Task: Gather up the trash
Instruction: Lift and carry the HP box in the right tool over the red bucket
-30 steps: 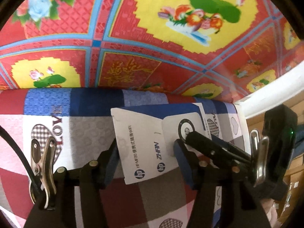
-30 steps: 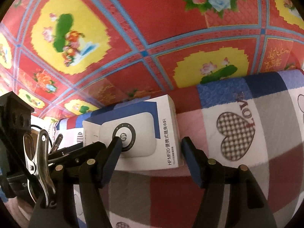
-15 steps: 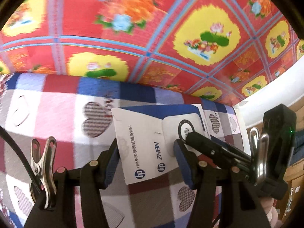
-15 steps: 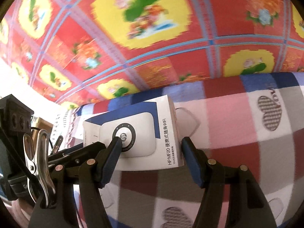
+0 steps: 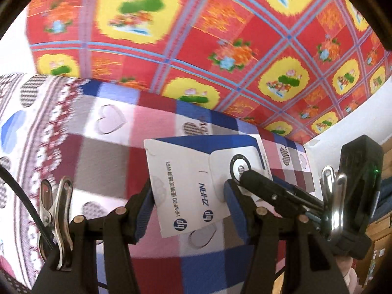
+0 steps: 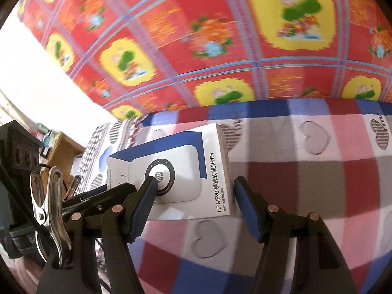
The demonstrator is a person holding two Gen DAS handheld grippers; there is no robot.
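I am holding a small white box (image 5: 196, 186) between both grippers, above a blanket (image 5: 98, 152) checked in red, pink, grey and blue with heart shapes. The box is cardboard, white with a dark blue band across its top, and its face is showing a picture of a rounded white gadget with a black ring and a logo in the middle. Blue logos and a line of printed text are running along its side. My left gripper (image 5: 188, 210) is pinching one end of the box across its width, jaws pressing on both edges. My right gripper (image 6: 196, 208) is gripping the other end (image 6: 171, 171), jaws part-spread around it. Behind the blanket, a red sheet (image 6: 220, 49) with yellow flower patches is filling the view.
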